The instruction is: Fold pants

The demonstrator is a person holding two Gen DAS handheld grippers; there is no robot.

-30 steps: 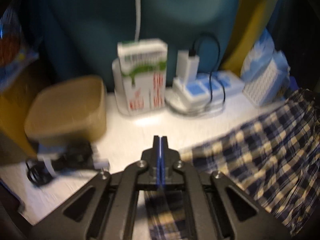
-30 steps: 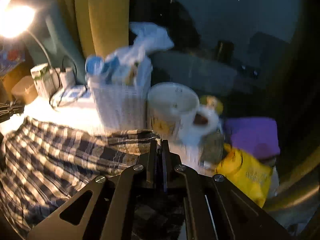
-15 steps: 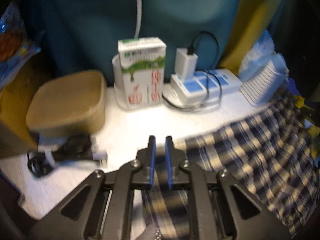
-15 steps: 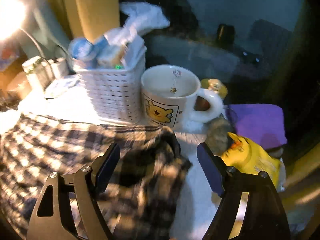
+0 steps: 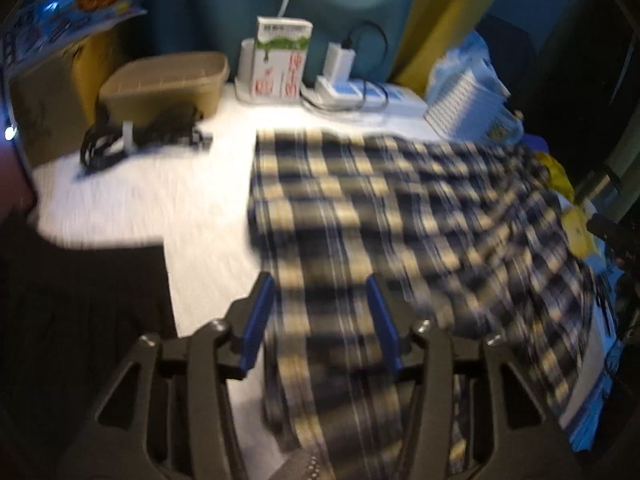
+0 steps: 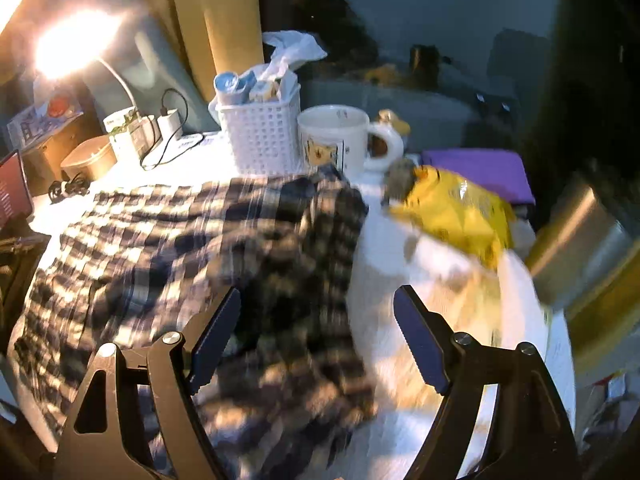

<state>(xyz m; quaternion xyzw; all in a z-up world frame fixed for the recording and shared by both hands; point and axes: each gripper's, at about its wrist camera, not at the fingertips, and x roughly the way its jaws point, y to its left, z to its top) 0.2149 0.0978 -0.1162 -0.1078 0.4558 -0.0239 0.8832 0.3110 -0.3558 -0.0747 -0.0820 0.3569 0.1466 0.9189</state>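
Note:
Blue and cream plaid pants (image 5: 400,208) lie spread on the white table (image 5: 152,200), one end near the carton, the other by the mug. My left gripper (image 5: 320,320) is open and empty above the pants' near left part. In the right wrist view the pants (image 6: 192,240) lie bunched at their right end. My right gripper (image 6: 316,336) is open wide and empty above that bunched edge.
At the back stand a tan tub (image 5: 168,84), a coiled black cable (image 5: 136,140), a carton (image 5: 280,60), a charger strip (image 5: 360,92) and a white basket (image 6: 260,136). A mug (image 6: 340,140), a yellow bag (image 6: 456,208) and a purple item (image 6: 480,168) sit right.
Both grippers were shut on the pants' fabric a second ago. They have opened, let the pants drop onto the table, and pulled back and up.

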